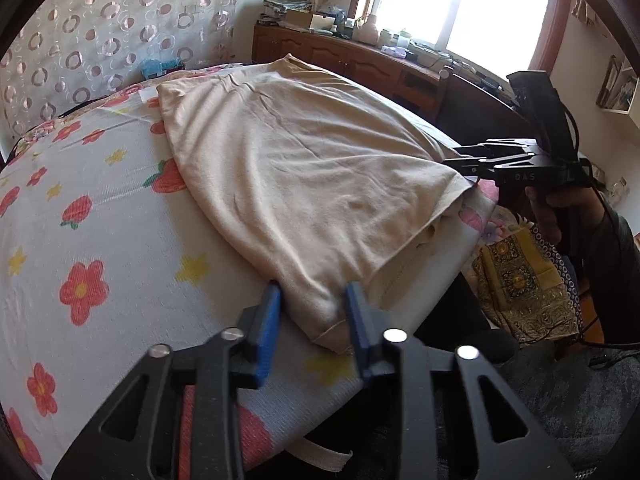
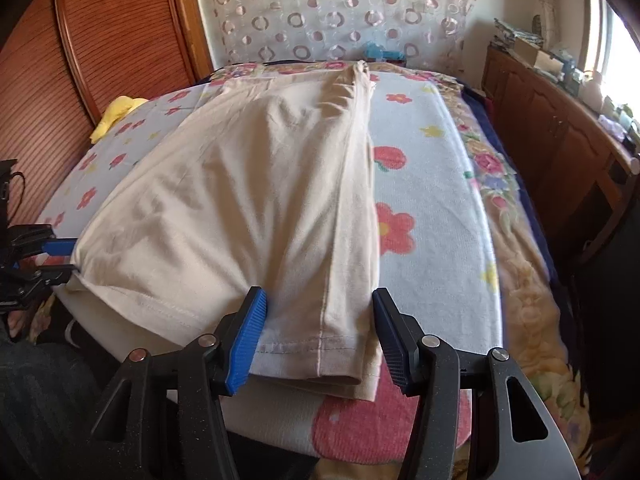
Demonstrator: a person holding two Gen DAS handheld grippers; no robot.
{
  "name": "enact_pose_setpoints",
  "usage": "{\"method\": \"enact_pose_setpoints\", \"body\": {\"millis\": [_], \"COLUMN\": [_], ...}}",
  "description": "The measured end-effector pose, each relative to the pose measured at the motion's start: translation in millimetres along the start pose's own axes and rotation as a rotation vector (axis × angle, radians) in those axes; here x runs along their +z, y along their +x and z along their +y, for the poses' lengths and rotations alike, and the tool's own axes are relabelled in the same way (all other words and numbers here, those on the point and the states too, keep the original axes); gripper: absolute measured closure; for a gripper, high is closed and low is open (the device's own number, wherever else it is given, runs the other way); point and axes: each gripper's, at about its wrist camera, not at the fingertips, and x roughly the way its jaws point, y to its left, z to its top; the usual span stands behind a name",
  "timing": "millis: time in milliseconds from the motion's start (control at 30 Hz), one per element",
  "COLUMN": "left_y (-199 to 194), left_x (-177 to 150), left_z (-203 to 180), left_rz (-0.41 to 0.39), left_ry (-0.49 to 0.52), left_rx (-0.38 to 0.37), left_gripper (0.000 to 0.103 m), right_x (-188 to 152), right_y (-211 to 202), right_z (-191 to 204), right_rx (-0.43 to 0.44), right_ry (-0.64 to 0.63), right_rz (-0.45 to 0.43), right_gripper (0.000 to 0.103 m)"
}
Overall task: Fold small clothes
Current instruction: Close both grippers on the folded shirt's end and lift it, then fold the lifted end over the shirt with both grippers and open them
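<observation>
A beige garment lies spread on a flowered cloth over the bed. My left gripper is open, its blue pads on either side of the garment's near corner. In the right wrist view the same garment has one side folded over. My right gripper is open, its jaws wide around the hemmed near edge. The left gripper shows at the garment's left corner in the right wrist view. The right gripper shows at the garment's far right edge in the left wrist view.
A wooden cabinet with clutter runs under the bright window. A circle-patterned curtain hangs behind the bed. A yellow cloth lies at the bed's left side by a wooden wardrobe. A patterned yellow fabric hangs below the bed edge.
</observation>
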Motion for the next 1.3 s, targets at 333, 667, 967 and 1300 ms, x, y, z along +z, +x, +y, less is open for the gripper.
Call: {"method": "enact_pose_setpoints", "body": {"millis": [333,667,967,1300], "left_y": [-24.3,-32.1,-6.3,66.4], "left_x": [13.7,101.9,164.3,203.9], "left_z": [0.1,48.8,116.5,168.9], "left_rz": [-0.116,-0.247,-0.266,-0.179], "left_ry": [-0.001,0.002,-0.075,-0.114], "left_rx": [0.012,0.074,0.144,0.202], "left_gripper": [0.096,0.096,0.096,0.096], "right_x": [-10.5,63.3,144.5,203.8], "right_y": [-18.1,-32.1,25.8,80.8], "right_z": [-1.0,-2.7,-10.4,-20.0], "right_rx": [0.134,0.114,0.099,0.084], "right_ry": [0.057,-0.009,0.017,0.049], "right_rz": [-0.194,-0.345,-0.332,-0.242], "right_gripper": [0.097,0.097,0.097,0.097]}}
